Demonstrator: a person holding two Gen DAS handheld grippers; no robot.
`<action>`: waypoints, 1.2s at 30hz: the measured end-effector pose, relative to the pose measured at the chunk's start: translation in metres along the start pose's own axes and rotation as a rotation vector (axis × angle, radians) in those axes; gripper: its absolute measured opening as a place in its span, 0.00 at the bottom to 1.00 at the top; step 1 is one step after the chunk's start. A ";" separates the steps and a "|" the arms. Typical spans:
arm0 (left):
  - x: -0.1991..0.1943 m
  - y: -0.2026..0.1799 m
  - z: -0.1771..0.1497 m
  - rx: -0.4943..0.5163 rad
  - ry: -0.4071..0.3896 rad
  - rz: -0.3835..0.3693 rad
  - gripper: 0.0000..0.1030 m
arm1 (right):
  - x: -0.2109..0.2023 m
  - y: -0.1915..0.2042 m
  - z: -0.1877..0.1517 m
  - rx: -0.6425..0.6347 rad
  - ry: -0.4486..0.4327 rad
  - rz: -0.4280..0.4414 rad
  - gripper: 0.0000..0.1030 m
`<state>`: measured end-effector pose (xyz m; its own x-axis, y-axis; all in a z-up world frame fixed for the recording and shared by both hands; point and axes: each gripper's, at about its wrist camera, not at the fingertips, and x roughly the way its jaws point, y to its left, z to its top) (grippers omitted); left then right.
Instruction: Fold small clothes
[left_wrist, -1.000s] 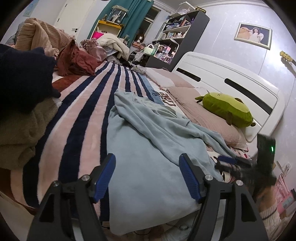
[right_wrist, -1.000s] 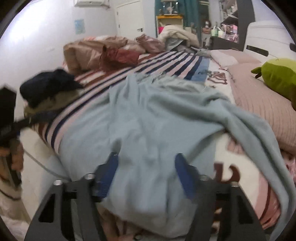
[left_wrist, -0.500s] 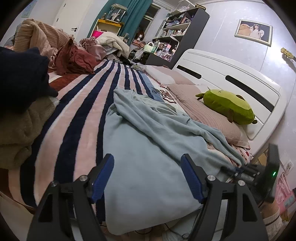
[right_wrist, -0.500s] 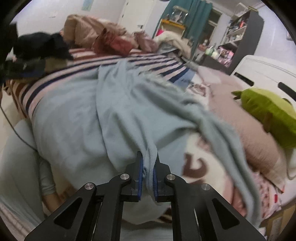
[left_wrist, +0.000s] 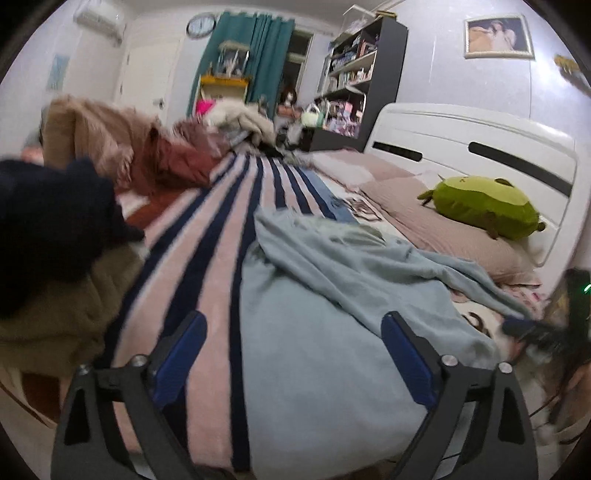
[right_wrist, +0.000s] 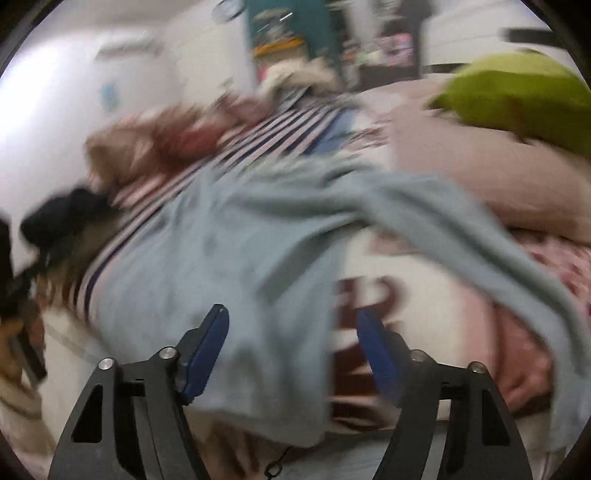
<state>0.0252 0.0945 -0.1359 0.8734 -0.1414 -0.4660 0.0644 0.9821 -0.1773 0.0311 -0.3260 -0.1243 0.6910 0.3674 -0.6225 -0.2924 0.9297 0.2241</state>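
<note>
You have both tongs apart and empty: the left tongs hover over the near edge of the bed, and the right tongs hang above the same edge, closer to the pillow side. The light blue shirt lies spread on the striped blanket, its body reaching down to the near edge and a little over it, while one long sleeve runs out toward the corner near the pillow. The right wrist view is blurred, so finer detail of the cloth there cannot be read. The shirt looks soft, light and limp; I judge it will sag and bunch when lifted and will not keep a shape by itself. It is better to pinch it at a hem, a corner or the sleeve end, where the cloth is thicker, and to take only one layer. The green plush toy on the pillow is well apart from the shirt.
</note>
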 end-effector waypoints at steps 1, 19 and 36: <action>0.001 -0.004 0.002 0.020 -0.014 0.022 0.93 | -0.007 -0.012 0.001 0.024 -0.024 -0.037 0.67; 0.020 -0.070 0.024 0.164 -0.049 0.063 0.99 | -0.013 -0.158 -0.024 0.055 0.067 -0.448 0.42; 0.021 -0.071 0.038 0.113 -0.038 0.011 0.99 | -0.087 -0.076 0.037 -0.008 -0.271 -0.098 0.07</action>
<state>0.0570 0.0267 -0.1002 0.8917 -0.1275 -0.4342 0.1064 0.9917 -0.0726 0.0180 -0.4271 -0.0592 0.8674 0.2707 -0.4174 -0.2198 0.9612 0.1666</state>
